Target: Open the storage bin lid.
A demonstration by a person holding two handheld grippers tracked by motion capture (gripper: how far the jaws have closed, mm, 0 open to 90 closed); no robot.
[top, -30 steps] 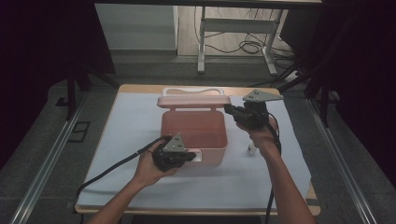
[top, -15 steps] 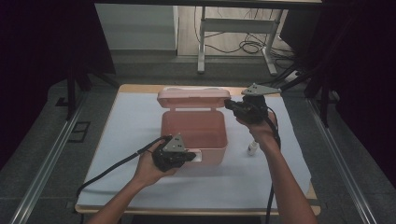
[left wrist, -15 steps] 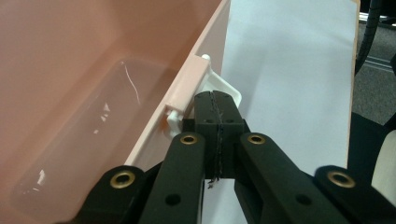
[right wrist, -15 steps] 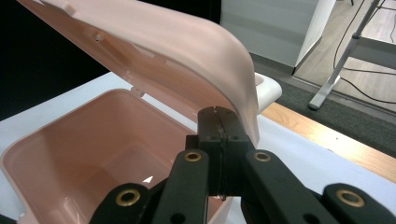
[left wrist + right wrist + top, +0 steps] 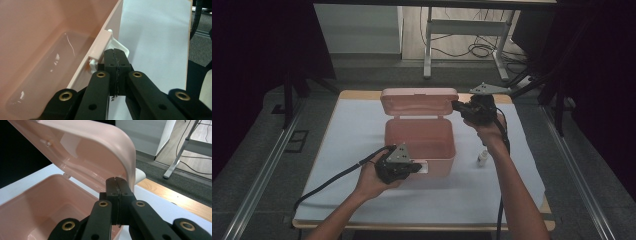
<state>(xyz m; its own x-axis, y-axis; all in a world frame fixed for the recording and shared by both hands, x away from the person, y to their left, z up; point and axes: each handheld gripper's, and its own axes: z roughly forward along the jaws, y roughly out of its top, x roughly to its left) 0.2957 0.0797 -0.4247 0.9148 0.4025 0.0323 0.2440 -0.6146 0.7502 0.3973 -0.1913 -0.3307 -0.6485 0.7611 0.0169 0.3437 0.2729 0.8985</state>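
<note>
High view: a pink box (image 5: 419, 142) stands near the middle of a table (image 5: 362, 95) covered with a white sheet (image 5: 347, 140), its hinged pink lid (image 5: 419, 102) raised at the far edge so that the inner face of the lid turns toward the person. The left gripper (image 5: 414, 167), held in the person's left hand (image 5: 372, 180), sits at the near wall of the box, beside a white latch (image 5: 422, 168) on that wall; its cable (image 5: 332, 177) trails off toward the near left corner of the table. The right gripper (image 5: 457, 106), held in the right hand (image 5: 484, 125), is at the right end of the raised lid, level with its rim. A small white bottle (image 5: 482, 159) stands on the sheet to the right of the box, apart from it and below the right forearm. Left gripper view: the two black jaws are pressed together with nothing between them, their tips at the white latch (image 5: 117, 48) on the outside of the box wall (image 5: 100, 50); whether the tips touch the latch cannot be told. The bottom of the box (image 5: 37, 77) is glossy and bare. Right gripper view: the jaws are likewise pressed together and pinch nothing; their tips lie against or just beside the rounded corner of the lid (image 5: 100, 147), above the open box (image 5: 42, 202). Beyond the table, the floor and the legs of a metal stand (image 5: 180, 152) are visible.
</note>
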